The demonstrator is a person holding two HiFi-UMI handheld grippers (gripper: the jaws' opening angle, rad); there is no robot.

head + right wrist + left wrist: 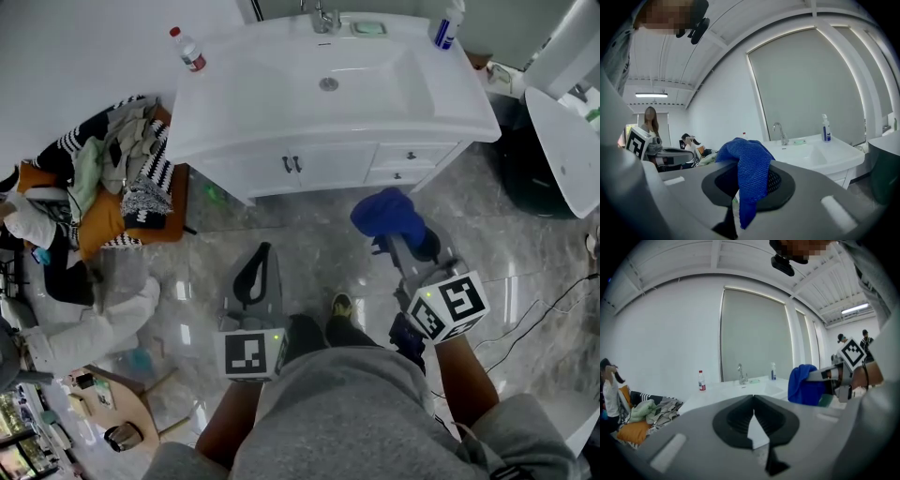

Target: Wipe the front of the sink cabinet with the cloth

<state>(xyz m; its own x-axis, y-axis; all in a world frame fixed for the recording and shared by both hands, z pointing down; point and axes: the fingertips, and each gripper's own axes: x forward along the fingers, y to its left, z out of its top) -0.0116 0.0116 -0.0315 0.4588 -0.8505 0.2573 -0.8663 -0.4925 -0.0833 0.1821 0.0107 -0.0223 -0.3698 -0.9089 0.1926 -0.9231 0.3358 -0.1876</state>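
Note:
A white sink cabinet (309,169) with two doors and drawers stands ahead of me, its basin top (328,84) above; it also shows as the sink cabinet (820,159) in the right gripper view. My right gripper (398,234) is shut on a blue cloth (386,214), held up in front of the cabinet and apart from it. The blue cloth (747,168) drapes over the jaws. My left gripper (253,277) is shut with nothing in it, lower left of the cloth; the same left gripper (752,420) sees the blue cloth (806,383) to its right.
A water bottle (187,49), a tap (323,17), a soap dish (368,28) and a spray bottle (448,23) stand on the basin top. A pile of clothes (122,169) lies left. A person in white (84,328) crouches at lower left. A white toilet (567,141) stands right.

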